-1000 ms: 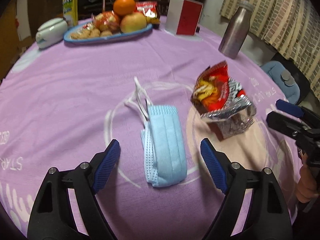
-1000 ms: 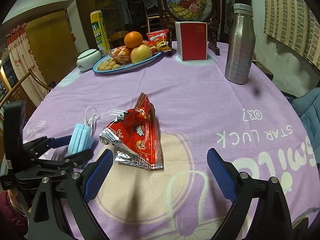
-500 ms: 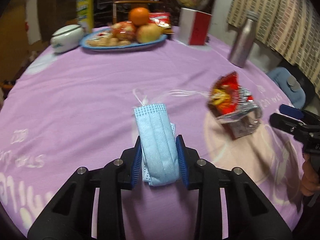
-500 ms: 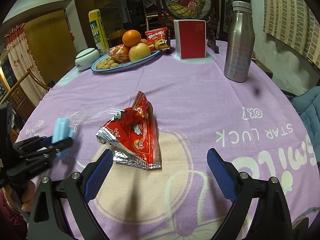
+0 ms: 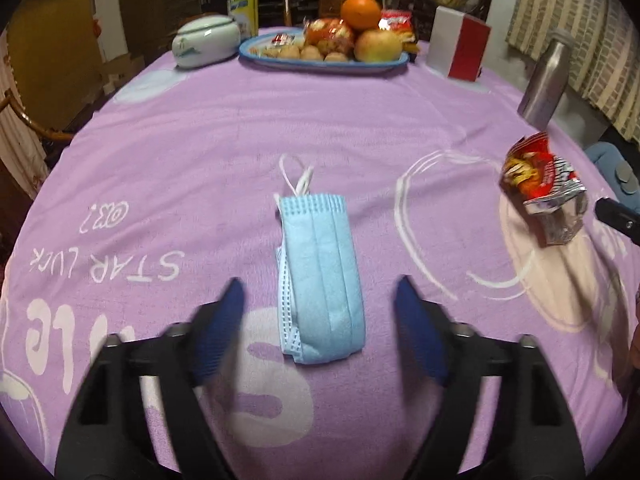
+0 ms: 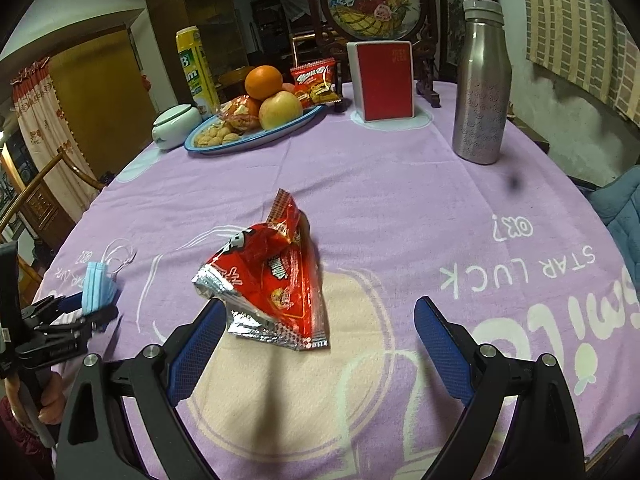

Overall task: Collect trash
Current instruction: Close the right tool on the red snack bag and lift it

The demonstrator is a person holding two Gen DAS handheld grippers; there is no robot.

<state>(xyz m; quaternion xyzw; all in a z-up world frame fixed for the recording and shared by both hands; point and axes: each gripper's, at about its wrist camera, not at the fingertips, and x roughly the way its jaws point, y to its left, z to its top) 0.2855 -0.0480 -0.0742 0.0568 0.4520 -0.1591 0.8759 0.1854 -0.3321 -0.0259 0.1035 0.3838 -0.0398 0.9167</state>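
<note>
A folded blue face mask (image 5: 320, 276) lies on the purple tablecloth (image 5: 200, 152), white ear loops pointing away. My left gripper (image 5: 319, 286) straddles it; its jaws are opening, blurred, and the blue pads stand clear of the mask on both sides. In the right wrist view the mask (image 6: 96, 286) and the left gripper (image 6: 84, 308) show at the far left. A crumpled red and silver snack wrapper (image 6: 272, 276) sits just ahead of my right gripper (image 6: 320, 306), which is open and empty. The wrapper (image 5: 540, 188) also shows at the right of the left wrist view.
At the back stand a blue plate of fruit and snacks (image 6: 296, 128), a red and white box (image 6: 382, 80), a steel bottle (image 6: 480, 80), a white lidded pot (image 6: 174, 124) and a yellow can (image 6: 196, 68). A blue cushion (image 6: 624, 204) lies past the right edge.
The left gripper shut on the mask, carried it left across the cloth away from the wrapper, and now stands wide again with the mask lying between its jaws. The right gripper kept still.
</note>
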